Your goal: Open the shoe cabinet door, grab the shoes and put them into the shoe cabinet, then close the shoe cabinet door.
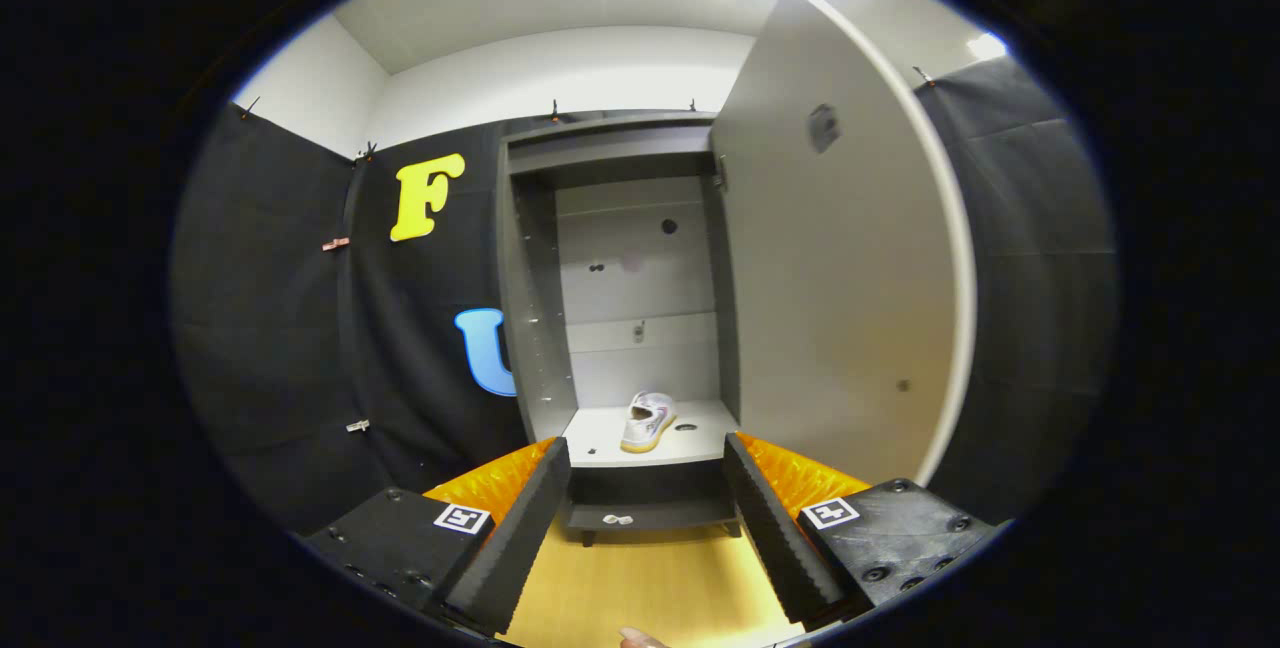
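Booth wall of black cloth at far left. Right of it, the shoe cabinet (640,298) is seen standing open, interior pale, back panel bare apart from a few small holes and fittings.

On the cabinet's lower shelf (600,433) a white shoe (648,420) is set, roughly upright, toe or heel direction not clear at this size. Something small and pale is noted on the lowest ledge under the shelf; it cannot be identified.

Further right, the cabinet door (840,278) is swung wide, inner face toward the camera.

Progress, as judged: door opened, one shoe placed inside. Closing the door is left. Whether more shoes are to be fetched cannot be told.

The gripper (647,498) is held back from the cabinet, above the wooden floor (640,578). Its fingers are spread wide, nothing between them. The shoe lies beyond the fingers, well apart, in line with the gap between them.
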Demonstrator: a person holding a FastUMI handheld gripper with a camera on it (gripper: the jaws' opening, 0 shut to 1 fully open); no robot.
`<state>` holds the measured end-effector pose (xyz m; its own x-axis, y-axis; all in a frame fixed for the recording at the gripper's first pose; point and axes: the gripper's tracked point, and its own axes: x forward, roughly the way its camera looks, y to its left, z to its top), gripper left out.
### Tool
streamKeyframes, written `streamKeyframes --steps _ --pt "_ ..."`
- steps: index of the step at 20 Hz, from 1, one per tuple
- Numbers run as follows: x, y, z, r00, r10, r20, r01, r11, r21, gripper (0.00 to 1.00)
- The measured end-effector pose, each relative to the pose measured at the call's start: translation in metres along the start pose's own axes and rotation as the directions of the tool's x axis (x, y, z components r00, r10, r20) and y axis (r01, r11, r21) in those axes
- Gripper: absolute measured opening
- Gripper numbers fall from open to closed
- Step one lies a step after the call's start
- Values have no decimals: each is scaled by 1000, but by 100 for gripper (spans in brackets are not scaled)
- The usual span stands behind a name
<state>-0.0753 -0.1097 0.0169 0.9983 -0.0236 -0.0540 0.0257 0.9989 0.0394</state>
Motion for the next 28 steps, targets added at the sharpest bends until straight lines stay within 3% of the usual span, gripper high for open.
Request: streamKeyframes --steps 7,16,21,28 --pt "-38 -97 29 999 -30 41 30 1000 -5 97" --pt "-11 -188 15 999 -47 -20 47 999 -21 98" --pt "10 -199 5 999 -12 -52 11 1000 -18 98" --pt "27 -178 -1 997 41 -63 -42 999 -23 98"
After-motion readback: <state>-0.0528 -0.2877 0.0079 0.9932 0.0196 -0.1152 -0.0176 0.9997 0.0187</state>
